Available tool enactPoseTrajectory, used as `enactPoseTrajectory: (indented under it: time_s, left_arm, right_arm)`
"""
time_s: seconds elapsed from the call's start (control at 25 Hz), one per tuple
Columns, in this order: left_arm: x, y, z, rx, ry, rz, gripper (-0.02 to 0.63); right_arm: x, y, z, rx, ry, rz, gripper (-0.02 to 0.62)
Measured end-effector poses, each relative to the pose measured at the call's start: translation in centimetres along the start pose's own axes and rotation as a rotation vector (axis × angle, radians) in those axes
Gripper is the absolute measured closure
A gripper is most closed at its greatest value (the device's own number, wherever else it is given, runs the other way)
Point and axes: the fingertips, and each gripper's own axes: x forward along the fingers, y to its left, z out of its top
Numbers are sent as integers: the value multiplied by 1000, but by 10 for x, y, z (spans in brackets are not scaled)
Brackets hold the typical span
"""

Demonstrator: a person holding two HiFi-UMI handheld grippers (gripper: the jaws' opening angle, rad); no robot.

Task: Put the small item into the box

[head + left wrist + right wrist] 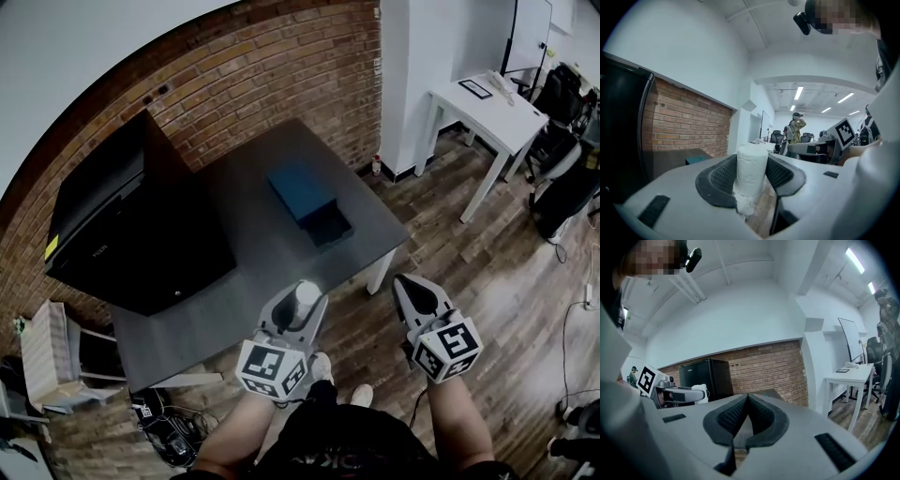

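My left gripper [302,302] is shut on a small white roll [306,294], held upright between its black pads just off the near edge of the dark table [234,272]. The roll [751,169] fills the middle of the left gripper view, with frayed wrap at its lower end. A blue box [302,190] lies on the table's far right part, its dark drawer pulled out toward me. My right gripper [419,298] hangs over the wooden floor, right of the table corner, jaws shut with nothing between them [746,413].
A black cabinet [131,225] stands at the table's left against the brick wall. A white desk [487,108] stands at the back right, office chairs [562,112] beyond it. A small bottle [376,165] sits on the floor by the wall. Another person [798,127] stands far off.
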Motion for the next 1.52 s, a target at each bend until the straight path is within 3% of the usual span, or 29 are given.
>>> enactPoseTrajectory:
  time_s: [0.88,1.28,1.52]
  left_arm:
    - [71,137,-1,-41,17,-103,400]
    - [73,162,-6,-50,26,-123,400]
    - [80,176,-14,-55,44,-96,400]
  right_arm:
    - [142,-13,7,-7,10,-123,577]
    - [178,-1,13,-40,34,-114,577]
    - [199,-4,8,-40,56,-78,577]
